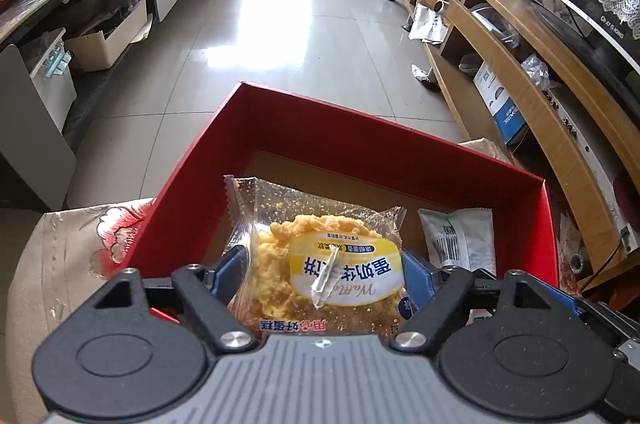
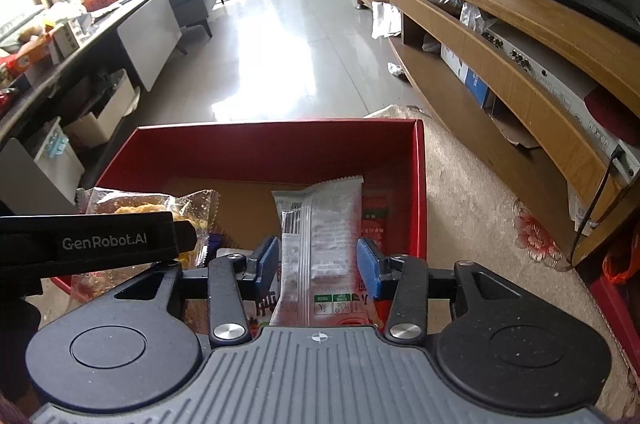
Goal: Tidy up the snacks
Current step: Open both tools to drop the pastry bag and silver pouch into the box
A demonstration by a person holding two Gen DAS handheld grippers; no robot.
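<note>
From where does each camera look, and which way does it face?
Left wrist: on the left gripper, facing down into the red box; blue fingers flank a waffle cake packet.
Right wrist: on the right gripper, same direction; fingers flank a grey snack bar.
Shared: box, packet, bar.

"GenRobot.AI" on left gripper (image 2: 192, 236)

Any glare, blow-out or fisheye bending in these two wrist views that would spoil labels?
Left wrist: window glare on the floor tiles, TV cabinet bowed by the fisheye, cake packet sharp. Right wrist: window at upper left blown out, floor glare again, grey snack bar crisp.
</note>
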